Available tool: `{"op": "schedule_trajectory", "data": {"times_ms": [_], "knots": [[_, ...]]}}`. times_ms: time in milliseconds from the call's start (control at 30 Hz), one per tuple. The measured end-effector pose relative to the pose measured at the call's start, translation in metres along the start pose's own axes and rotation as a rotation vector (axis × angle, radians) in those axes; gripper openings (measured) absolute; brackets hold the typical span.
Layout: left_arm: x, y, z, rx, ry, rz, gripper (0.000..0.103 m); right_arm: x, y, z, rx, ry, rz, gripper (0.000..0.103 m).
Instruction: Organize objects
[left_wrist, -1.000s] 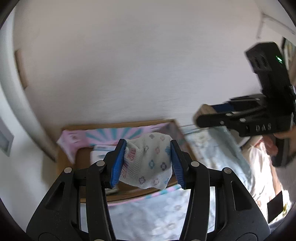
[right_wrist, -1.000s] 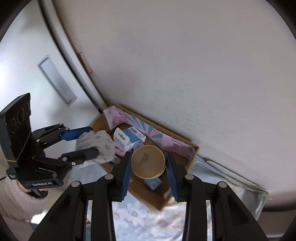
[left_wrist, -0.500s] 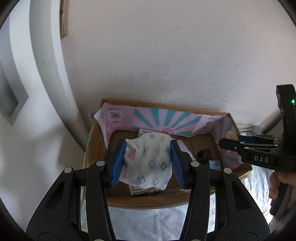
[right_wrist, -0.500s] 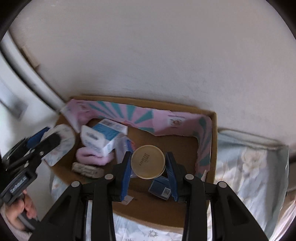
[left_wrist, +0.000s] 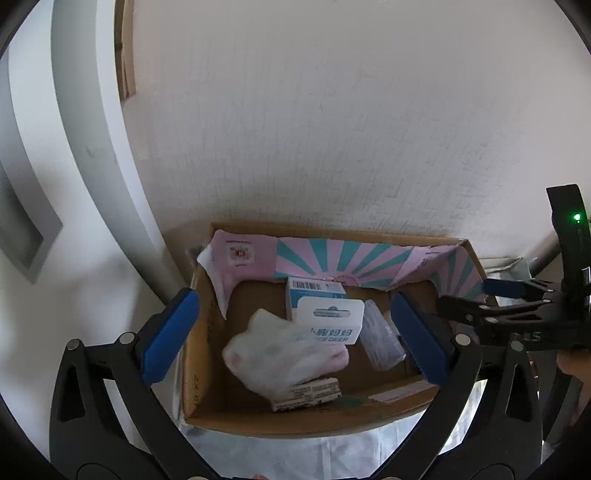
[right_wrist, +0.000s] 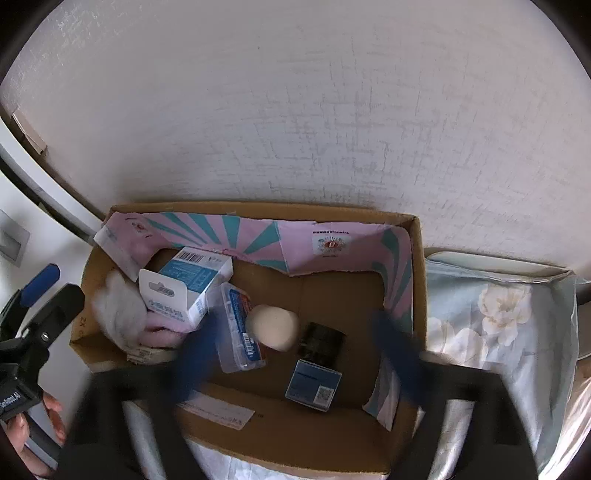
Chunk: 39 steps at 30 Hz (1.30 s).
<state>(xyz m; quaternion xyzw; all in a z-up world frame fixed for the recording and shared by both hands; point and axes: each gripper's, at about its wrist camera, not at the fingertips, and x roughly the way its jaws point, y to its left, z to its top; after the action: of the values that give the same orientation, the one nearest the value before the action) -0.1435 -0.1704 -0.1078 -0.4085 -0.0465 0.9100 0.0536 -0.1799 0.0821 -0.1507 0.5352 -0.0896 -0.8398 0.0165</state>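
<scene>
Both grippers hang spread and empty above the cardboard box (right_wrist: 415, 280): left gripper (left_wrist: 295, 338), right gripper (right_wrist: 299, 354). Inside, the patterned cloth (left_wrist: 273, 354) lies at the left, the round tin (right_wrist: 273, 326) mid-floor.

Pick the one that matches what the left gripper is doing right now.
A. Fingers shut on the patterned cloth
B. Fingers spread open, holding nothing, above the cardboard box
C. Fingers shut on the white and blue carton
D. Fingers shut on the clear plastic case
B: the left gripper has its fingers wide apart with nothing between them, and the patterned cloth lies down in the cardboard box.
</scene>
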Motion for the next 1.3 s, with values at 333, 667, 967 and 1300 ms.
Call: {"op": "schedule_trajectory", "data": {"times_ms": [333,667,967,1300], "knots": [[0.003,-0.008,0.001,0.012,0.009,0.006,0.103,-0.011,-0.004,-0.009,0.014,-0.021,-0.033,0.103],[-0.016,-0.028,0.014,0.025,0.010,0.037,0.103,-0.042,-0.009,-0.008,0.028,-0.059,-0.043,0.103],[-0.085,-0.058,0.046,0.068,-0.065,0.040,0.103,-0.136,-0.019,-0.001,0.053,-0.165,-0.055,0.103],[-0.124,-0.083,0.030,0.084,-0.077,0.023,0.103,-0.198,-0.043,-0.043,0.077,-0.215,-0.092,0.103]]}}
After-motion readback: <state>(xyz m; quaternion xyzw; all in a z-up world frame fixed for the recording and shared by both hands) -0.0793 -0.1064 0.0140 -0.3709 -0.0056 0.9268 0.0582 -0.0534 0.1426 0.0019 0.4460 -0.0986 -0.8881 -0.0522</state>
